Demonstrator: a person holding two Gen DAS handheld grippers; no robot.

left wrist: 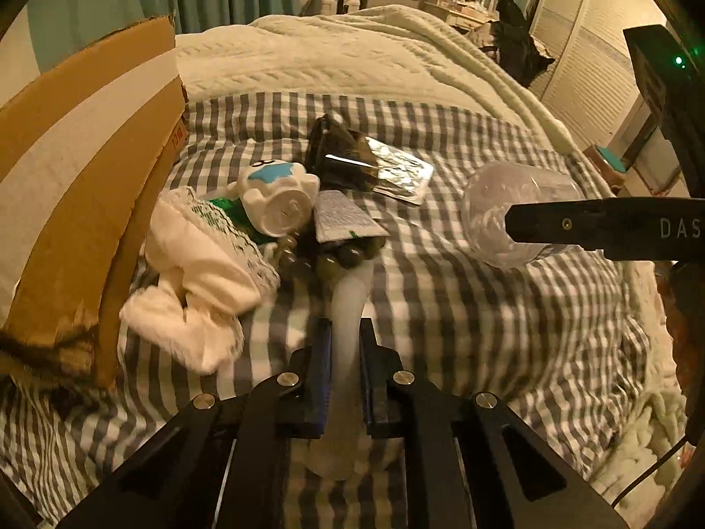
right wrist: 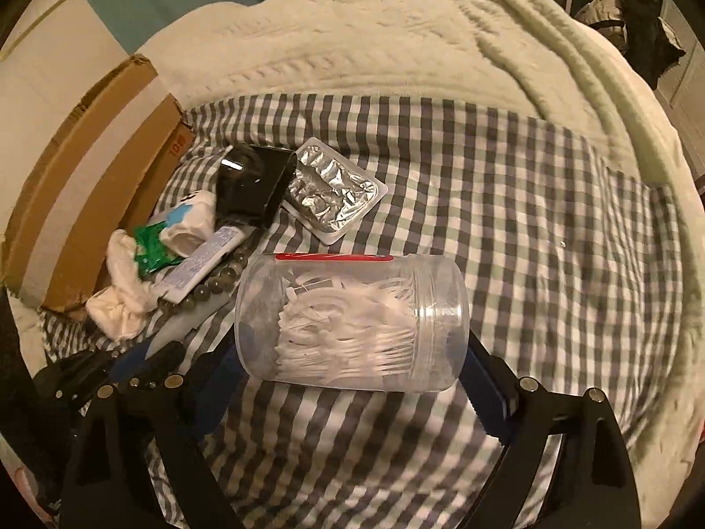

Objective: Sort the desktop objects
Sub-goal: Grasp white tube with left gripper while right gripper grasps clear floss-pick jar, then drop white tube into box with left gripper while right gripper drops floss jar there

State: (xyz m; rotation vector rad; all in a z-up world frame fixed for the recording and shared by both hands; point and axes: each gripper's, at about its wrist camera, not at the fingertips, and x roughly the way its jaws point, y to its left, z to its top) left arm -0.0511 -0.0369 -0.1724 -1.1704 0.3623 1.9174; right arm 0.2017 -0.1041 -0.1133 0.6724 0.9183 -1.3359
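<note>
My left gripper (left wrist: 346, 330) is shut on a pale white tube (left wrist: 350, 291) that runs from the pile of objects back between its fingers. The tube's far end lies against dark beads (left wrist: 348, 255). My right gripper (right wrist: 352, 357) has a clear jar of white floss picks (right wrist: 352, 322) crosswise between its blue pads, which press on the jar's two ends. In the left wrist view the jar (left wrist: 493, 216) shows at the right, with one black finger (left wrist: 564, 223) of the right gripper against it. The left gripper (right wrist: 145, 355) also shows low at the left in the right wrist view.
A pile lies on the checked sheet (right wrist: 506, 220): a black cup (right wrist: 251, 185), a foil blister pack (right wrist: 335, 194), a white figure with a blue star (left wrist: 277, 194), a green packet (right wrist: 150, 251), a printed sachet (left wrist: 339, 220) and white cloth (left wrist: 198, 291). A cardboard box (left wrist: 88, 185) stands left; a cream blanket (right wrist: 374, 44) lies behind.
</note>
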